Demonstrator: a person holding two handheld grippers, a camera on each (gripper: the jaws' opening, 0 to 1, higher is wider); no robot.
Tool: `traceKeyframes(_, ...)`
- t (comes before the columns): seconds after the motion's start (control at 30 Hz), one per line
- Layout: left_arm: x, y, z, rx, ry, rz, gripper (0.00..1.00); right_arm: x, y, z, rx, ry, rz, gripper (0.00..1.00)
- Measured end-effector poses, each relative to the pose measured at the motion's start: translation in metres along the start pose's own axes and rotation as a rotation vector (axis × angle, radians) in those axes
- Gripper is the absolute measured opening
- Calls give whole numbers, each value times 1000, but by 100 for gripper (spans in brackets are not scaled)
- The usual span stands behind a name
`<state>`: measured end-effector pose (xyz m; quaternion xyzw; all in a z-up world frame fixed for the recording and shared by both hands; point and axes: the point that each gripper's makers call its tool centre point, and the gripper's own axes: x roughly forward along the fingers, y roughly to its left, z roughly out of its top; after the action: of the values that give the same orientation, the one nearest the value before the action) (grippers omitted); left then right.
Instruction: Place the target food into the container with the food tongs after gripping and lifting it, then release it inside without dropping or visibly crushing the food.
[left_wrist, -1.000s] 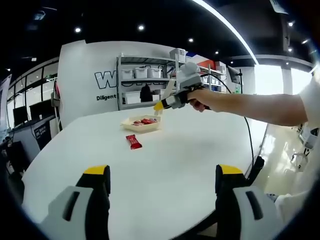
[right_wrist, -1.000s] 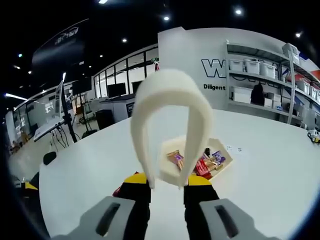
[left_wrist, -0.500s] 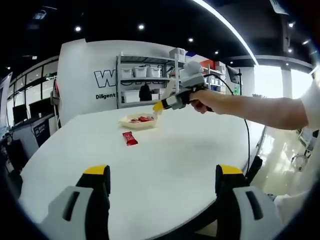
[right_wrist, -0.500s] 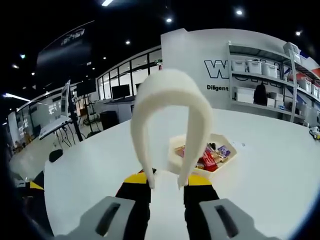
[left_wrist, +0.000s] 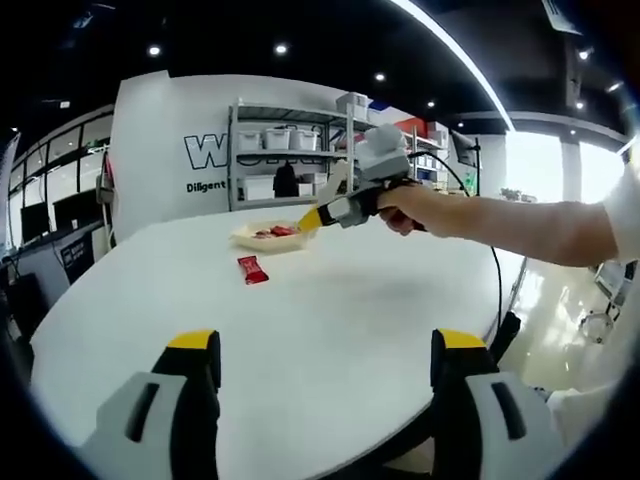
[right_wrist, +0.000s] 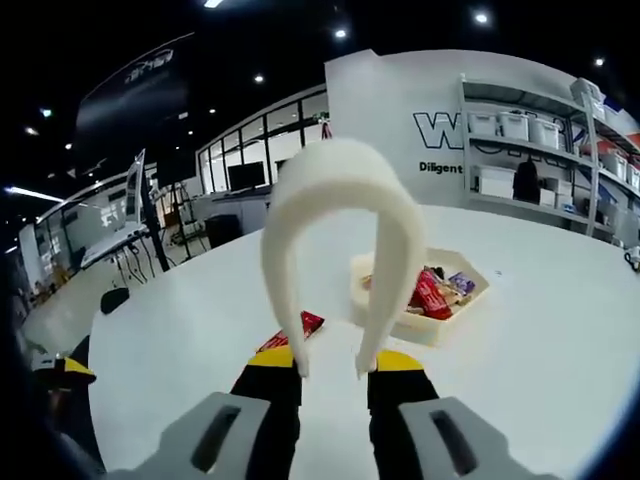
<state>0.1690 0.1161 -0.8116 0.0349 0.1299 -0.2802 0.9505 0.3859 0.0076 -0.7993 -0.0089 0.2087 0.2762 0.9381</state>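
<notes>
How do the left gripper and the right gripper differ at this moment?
The left gripper has its jaws wide apart and holds nothing; the right gripper is shut on the white food tongs. The left gripper is low at the near table edge; the right gripper is raised near the container. Both have yellow-tipped jaws.

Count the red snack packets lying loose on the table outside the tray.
1. A single red snack packet lies on the white table beside the tray of snacks, partly behind the tongs in the right gripper view. Others could be hidden.
</notes>
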Motion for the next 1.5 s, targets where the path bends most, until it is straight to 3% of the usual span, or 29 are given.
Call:
traceKeyframes(0.7, -9, 21, -6, -20, -2, 21, 85, 48, 53, -27, -66, 72, 78, 19)
traceKeyframes(1.1, -10, 30, -9, -30, 4, 38, 85, 59, 47, -35, -124, 90, 58, 19)
traceKeyframes(1.5, -3, 25, -9, -32, 9, 29, 84, 54, 11, -33, -112, 97, 2, 19)
